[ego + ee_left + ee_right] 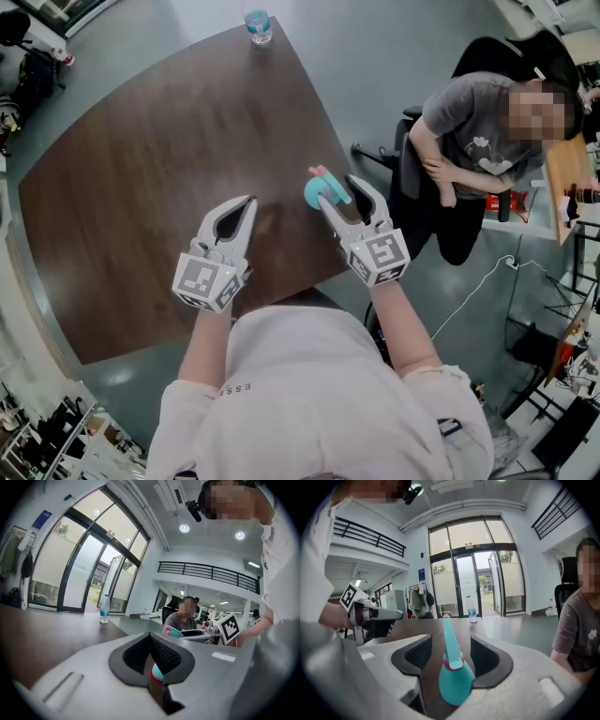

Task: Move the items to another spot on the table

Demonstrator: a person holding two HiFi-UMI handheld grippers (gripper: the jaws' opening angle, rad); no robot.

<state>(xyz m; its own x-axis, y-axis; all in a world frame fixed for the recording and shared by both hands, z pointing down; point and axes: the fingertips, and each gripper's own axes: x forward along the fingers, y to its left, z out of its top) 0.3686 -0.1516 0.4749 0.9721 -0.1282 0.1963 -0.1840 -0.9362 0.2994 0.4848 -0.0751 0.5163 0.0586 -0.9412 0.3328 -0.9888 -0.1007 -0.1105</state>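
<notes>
A teal squeeze bulb with a long spout and a pink collar (pixel 323 190) rests on the brown table (pixel 159 159) near its right edge. My right gripper (pixel 342 194) is open around it; in the right gripper view the bulb (pixel 452 677) sits between the jaws with a gap on each side of the spout. My left gripper (pixel 246 204) hovers over the table to the left, shut, jaws tip to tip (pixel 151 637). A small teal patch shows low behind those jaws; I cannot tell what it is.
A water bottle (pixel 258 23) stands at the table's far corner. A seated person (pixel 478 141) in a grey shirt is just beyond the right edge. Cables and chairs lie on the floor to the right.
</notes>
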